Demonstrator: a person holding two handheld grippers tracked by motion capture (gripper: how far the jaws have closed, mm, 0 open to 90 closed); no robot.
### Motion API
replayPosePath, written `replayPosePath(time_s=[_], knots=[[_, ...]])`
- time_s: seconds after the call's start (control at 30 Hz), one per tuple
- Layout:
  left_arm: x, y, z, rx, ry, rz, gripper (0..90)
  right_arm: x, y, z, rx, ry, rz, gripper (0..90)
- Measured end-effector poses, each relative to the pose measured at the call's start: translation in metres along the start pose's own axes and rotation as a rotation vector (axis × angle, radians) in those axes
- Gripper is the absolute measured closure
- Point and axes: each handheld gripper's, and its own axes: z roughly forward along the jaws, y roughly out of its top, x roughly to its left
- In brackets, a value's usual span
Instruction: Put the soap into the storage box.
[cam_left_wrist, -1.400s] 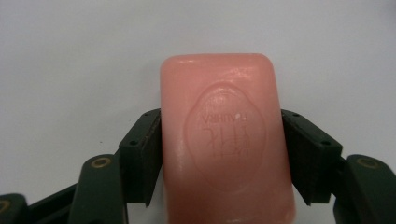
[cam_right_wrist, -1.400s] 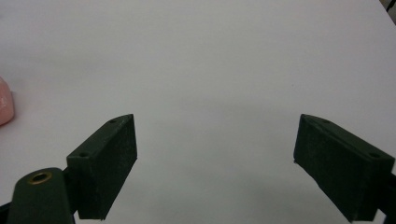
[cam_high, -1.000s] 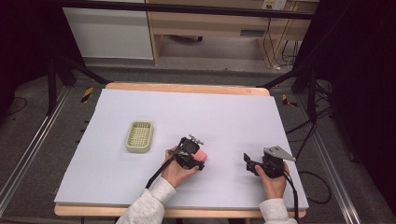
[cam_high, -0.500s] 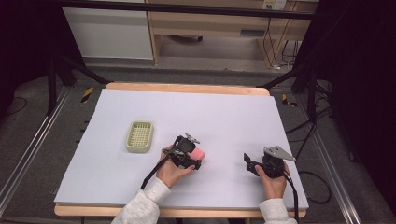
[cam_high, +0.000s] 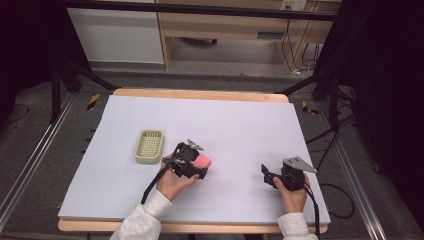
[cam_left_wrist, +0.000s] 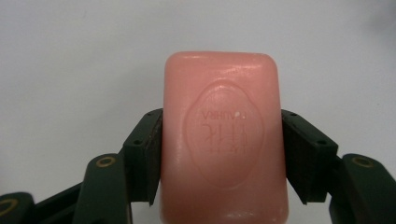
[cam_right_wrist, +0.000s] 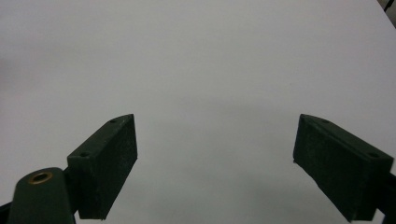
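Since the earlier look, the left gripper (cam_high: 196, 164) has carried the pink soap bar (cam_high: 201, 161) toward 10 o'clock, nearer the pale green basket (cam_high: 149, 146); right gripper (cam_high: 270, 176) unmoved, jaws wide, nothing between; soap clamped on both long sides above the white table (cam_high: 240, 120); glossy, rounded corners, oval embossed stamp (cam_left_wrist: 224, 126).

A broad pale grey mat covering the wooden table (cam_high: 225, 125) lies bare across its far half and right side, leaving wide passage there. A small pale green slotted plastic basket (cam_high: 149, 146) stands left of centre, just beside the left gripper (cam_high: 202, 165), which clamps a pink rounded bar of soap (cam_left_wrist: 223, 140). The bare strip between that soap and the right gripper (cam_high: 266, 175), jaws apart, is unobstructed.
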Motion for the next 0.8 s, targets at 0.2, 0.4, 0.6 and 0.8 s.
replayPosePath(time_s=[0.2,0.4,0.6,0.8], knots=[[0.013,-0.004,-0.013,-0.027,0.009,-0.024,37.3,0.0,-0.001,0.001,-0.004,-0.004,0.004,12.8],[0.023,-0.006,-0.021,-0.041,0.019,-0.042,37.3,-0.001,-0.002,0.001,-0.003,-0.001,0.014,12.3],[0.034,-0.007,-0.032,-0.052,0.039,-0.059,37.3,0.0,-0.002,0.001,-0.005,-0.001,0.013,11.9],[0.046,-0.008,-0.043,-0.069,0.062,-0.075,37.3,0.0,-0.002,0.001,-0.012,-0.003,0.013,11.0]])
